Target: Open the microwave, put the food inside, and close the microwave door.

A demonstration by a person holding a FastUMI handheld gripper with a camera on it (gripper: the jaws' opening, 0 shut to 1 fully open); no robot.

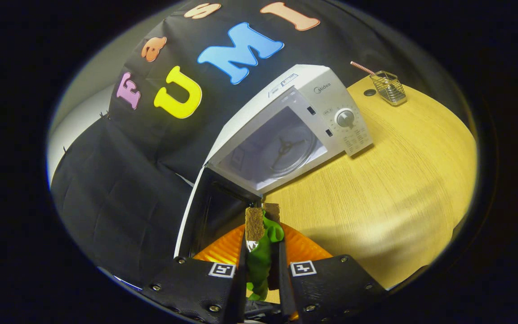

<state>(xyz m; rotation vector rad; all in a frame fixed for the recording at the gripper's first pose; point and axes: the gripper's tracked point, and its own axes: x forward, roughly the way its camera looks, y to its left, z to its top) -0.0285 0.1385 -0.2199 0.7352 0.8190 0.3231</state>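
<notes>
A white microwave stands on the wooden table beyond my fingers, tilted in the view. Its door hangs wide open to the left, baring the pale cavity with a glass turntable. The dial sits on the panel to the right of the cavity. My gripper is shut on a piece of green food, which is squeezed between the brown pads. Under the fingers lies a ribbed orange plate. The fingertips reach just short of the door's lower corner.
A small wire basket with a pink straw stands at the table's far right, behind the microwave. A dark round spot lies beside it. Bare wood spreads to the right of the microwave.
</notes>
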